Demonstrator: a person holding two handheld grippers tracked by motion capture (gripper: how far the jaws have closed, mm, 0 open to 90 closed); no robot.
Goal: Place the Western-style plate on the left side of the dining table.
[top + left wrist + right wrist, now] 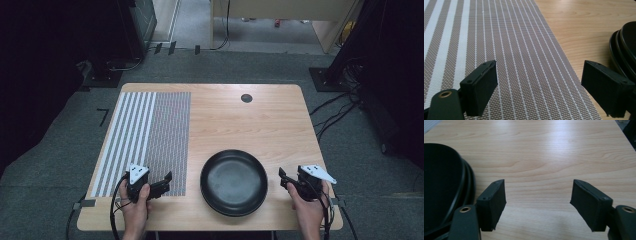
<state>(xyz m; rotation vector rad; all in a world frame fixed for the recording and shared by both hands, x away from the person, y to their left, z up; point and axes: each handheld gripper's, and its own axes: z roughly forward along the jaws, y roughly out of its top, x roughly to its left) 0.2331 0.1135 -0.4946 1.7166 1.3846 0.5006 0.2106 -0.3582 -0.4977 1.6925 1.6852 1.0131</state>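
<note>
A black plate stack [233, 181] sits on the wooden table [250, 125] near its front edge; its rims show at the right in the left gripper view [626, 47] and at the left in the right gripper view [441, 187]. A striped placemat [147, 140] covers the table's left part [499, 50]. My left gripper [167, 179] rests over the mat's front corner, open, with nothing between its pads [482, 86]. To the plates' right, my right gripper [281, 175] is open over bare wood [539, 205], empty.
A dark round cable hole [246, 98] lies near the table's far edge. Cables [330, 110] run across the grey carpet at the right, and dark equipment stands [107, 70] at the back left.
</note>
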